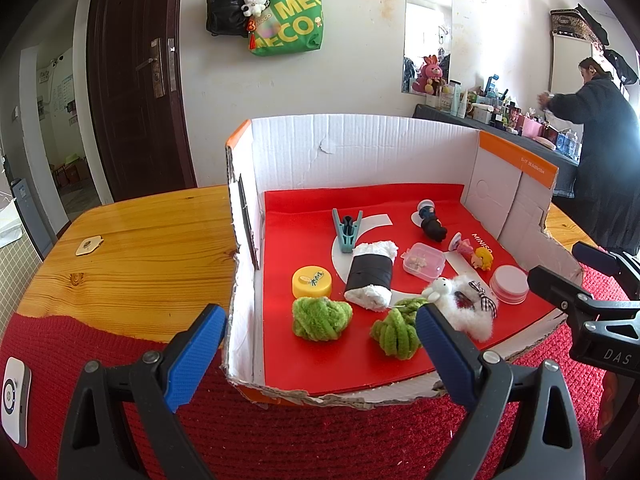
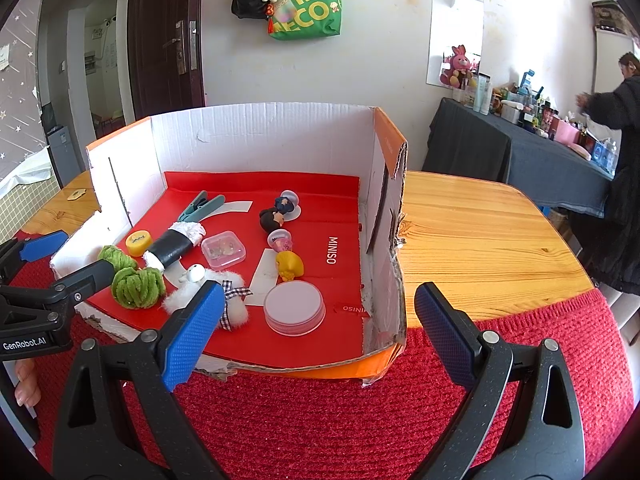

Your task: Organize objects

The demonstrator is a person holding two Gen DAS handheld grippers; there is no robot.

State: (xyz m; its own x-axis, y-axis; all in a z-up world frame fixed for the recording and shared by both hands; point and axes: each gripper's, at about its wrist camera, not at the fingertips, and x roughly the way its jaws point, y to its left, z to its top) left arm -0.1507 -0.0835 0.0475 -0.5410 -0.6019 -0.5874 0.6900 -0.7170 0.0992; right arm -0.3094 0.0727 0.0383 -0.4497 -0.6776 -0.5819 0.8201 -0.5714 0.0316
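Left gripper [image 1: 320,344]: fingers spread, empty, before the box front.
Right gripper [image 2: 318,332]: fingers spread, empty.
Torn white cardboard box [image 1: 360,152]: sat on the wooden desk [image 1: 152,232].
Green yarn balls [image 1: 320,316]: lay inside on its red liner.

I count two green yarn balls [image 1: 321,317] [image 1: 396,332], three little figurines [image 1: 432,224] [image 1: 464,247] [image 1: 483,258], one yellow tin [image 1: 311,281], one clear plastic case [image 1: 424,260], one teal clip [image 1: 347,230], one round white lid [image 1: 510,283]

A white wall [image 1: 352,92] carries a green tote bag [image 1: 290,20] and a black backpack [image 1: 226,4], beside a dark wooden door [image 1: 132,80]. At right, a person [image 1: 608,152] stands at a cluttered dark-clothed table [image 2: 516,148] in bright daylight.
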